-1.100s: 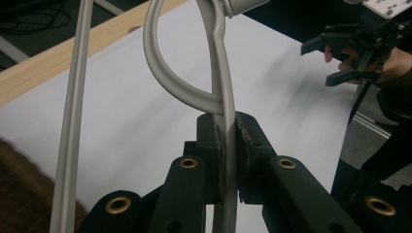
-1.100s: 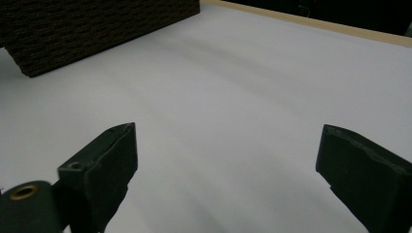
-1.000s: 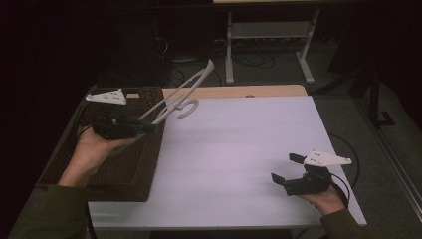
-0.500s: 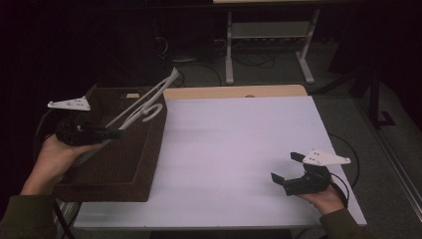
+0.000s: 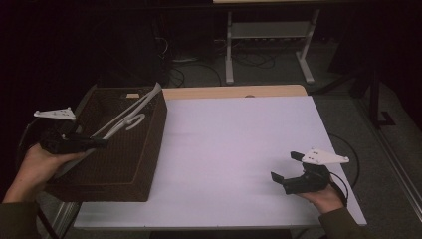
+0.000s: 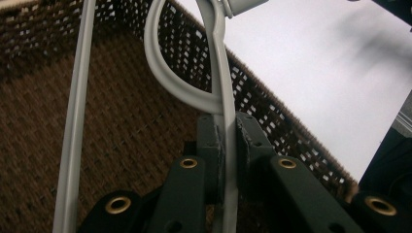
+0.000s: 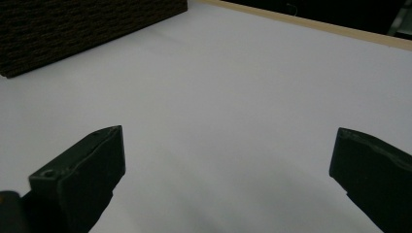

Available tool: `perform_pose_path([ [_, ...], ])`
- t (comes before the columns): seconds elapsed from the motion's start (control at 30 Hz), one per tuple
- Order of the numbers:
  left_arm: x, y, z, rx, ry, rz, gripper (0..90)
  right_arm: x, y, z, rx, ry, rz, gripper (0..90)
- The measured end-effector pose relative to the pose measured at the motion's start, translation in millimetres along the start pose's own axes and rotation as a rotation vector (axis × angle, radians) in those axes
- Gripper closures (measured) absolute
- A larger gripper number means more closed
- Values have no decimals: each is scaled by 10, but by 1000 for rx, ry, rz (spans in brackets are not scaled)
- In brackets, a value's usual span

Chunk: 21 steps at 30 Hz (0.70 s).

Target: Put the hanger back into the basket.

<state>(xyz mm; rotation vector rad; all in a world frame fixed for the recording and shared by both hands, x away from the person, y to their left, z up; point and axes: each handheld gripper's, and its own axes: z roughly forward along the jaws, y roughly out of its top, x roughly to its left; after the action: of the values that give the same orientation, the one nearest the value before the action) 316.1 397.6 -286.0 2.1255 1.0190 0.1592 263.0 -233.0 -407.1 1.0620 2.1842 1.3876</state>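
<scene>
Left gripper we find clamped on a white hanger over the basket at the desk's left edge. Right gripper, jaws apart, sits near the right front corner.

No readable text anywhere. Small tan tag on the basket rim, upper left of frame, too small to read.
</scene>
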Motion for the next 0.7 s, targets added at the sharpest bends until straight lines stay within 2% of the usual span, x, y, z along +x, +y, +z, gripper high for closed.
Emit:
perform_pose_path([
  [0.17, 61, -41, -10, 21, 12, -14, 824, -8, -3, -2, 2, -1, 5, 0],
  [0.47, 164, -68, 91, 77, 12, -38, 823, -9, -2, -3, 0, -2, -3, 0],
  [0.7, 189, -58, 175, 106, 16, -16, 818, -9, -1, -4, -1, -1, -7, 0],
])
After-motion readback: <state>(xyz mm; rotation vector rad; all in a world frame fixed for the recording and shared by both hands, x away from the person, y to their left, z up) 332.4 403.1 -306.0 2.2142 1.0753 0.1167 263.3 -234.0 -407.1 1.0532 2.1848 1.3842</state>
